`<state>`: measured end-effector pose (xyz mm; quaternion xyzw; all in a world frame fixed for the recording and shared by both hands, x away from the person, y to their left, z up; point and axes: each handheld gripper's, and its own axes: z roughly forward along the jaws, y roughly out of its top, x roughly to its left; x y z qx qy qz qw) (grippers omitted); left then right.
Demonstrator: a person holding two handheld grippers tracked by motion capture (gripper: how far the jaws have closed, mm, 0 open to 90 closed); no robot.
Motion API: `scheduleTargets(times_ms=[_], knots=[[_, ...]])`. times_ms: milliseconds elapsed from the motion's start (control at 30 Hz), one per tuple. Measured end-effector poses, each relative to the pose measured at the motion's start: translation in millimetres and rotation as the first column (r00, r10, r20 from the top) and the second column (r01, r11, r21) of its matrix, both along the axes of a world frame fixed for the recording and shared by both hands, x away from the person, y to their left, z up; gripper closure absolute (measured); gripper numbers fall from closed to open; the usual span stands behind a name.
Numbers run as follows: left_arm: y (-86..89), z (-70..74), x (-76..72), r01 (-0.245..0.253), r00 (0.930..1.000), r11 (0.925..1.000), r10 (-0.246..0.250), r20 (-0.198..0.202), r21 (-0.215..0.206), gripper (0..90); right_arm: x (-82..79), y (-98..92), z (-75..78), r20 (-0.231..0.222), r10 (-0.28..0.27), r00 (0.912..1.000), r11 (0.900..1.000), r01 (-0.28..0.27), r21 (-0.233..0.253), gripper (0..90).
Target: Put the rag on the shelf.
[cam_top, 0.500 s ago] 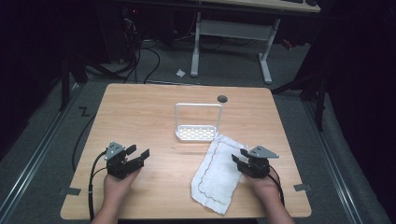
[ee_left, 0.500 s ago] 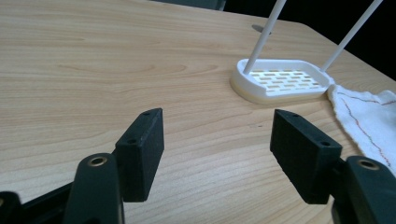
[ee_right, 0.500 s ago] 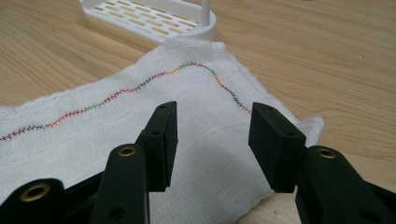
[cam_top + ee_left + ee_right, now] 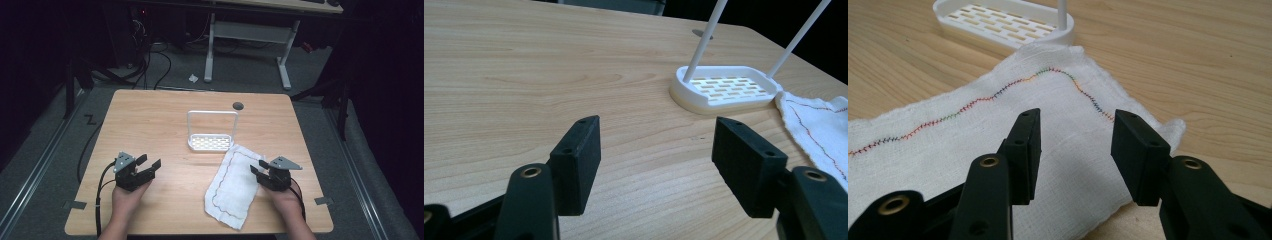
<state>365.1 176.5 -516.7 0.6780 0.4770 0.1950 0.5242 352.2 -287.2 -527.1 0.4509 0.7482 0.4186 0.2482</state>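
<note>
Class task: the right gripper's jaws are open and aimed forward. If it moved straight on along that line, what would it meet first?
Most likely the white cloth, which lies directly ahead of the right gripper. The white rack stands beyond the cloth's far edge; how high the jaws ride is unclear.

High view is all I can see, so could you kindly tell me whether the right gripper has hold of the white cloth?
Observer: No, the right gripper is open; the cloth lies flat beneath its jaws, unpinched.
Operator: Thank you; what colour is the stitched line?
Observer: The stitching is a multicoloured zigzag.
Operator: And the left gripper, please?
Observer: The left gripper is open over bare table, aimed toward the white slotted rack.
</note>
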Motion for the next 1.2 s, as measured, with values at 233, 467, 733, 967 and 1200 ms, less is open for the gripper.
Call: scheduleTargets(times_ms=[233,467,733,967,1200], knots=[[-5.3,-2.4,1.3,0.032,0.9985,0.9995,-0.032,-0.044,0.003,43.7,7.3,-2.0,-3.7,-0.093,-0.019,0.9955,1.000,0.020,0.010,81.2],[-10.1,-2.8,2.3,0.065,0.9958,0.9977,-0.063,-0.066,0.020,53.2,14.4,0.7,-7.6,-0.160,-0.014,0.9870,1.000,0.012,-0.015,90.0],[-18.8,-4.0,0.2,0.084,0.9953,0.9936,-0.080,-0.054,0.076,55.5,11.4,15.2,-9.1,-0.148,0.047,0.9879,0.998,-0.052,-0.027,90.0],[-35.8,-3.9,-8.1,0.164,0.9861,0.9801,-0.160,-0.043,0.112,56.2,5.9,34.5,-9.6,-0.145,0.115,0.9827,0.992,-0.121,-0.032,90.0],[-60.8,-2.7,-20.8,0.266,0.9641,0.9558,-0.263,-0.038,0.126,53.2,-3.1,69.0,-10.1,-0.137,0.218,0.9663,0.972,-0.227,-0.054,90.0]])
